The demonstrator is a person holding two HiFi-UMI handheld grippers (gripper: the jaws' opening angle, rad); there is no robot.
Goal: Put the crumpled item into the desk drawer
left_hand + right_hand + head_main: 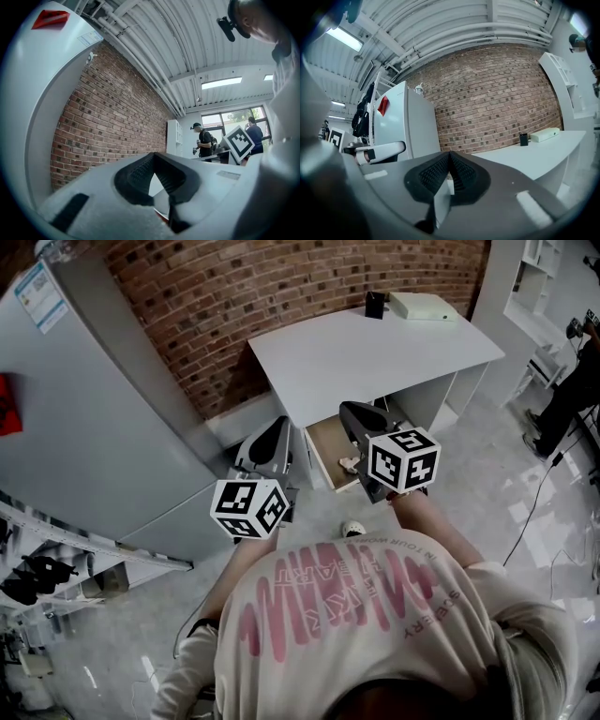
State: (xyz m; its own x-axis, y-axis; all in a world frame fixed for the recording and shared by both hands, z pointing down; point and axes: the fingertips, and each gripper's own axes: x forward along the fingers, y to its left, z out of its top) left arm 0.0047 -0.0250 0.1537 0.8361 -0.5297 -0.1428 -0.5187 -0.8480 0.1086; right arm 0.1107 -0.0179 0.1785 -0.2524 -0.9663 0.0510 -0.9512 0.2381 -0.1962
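The white desk (375,348) stands against the brick wall, and its drawer (328,442) is pulled open below the top. A small pale crumpled item (349,463) lies inside the drawer, partly hidden by my right gripper (349,411). That gripper hangs above the open drawer, shut with nothing between its pads (449,153). My left gripper (279,423) is held left of the drawer, pointing toward the wall, and is also shut and empty (153,153). Neither gripper touches the item.
A black block (375,304) and a flat white box (422,306) sit at the desk's back edge. A tall grey fridge (84,409) stands to the left. A small round pale object (352,529) lies on the floor by my body. Another person (572,399) stands at far right.
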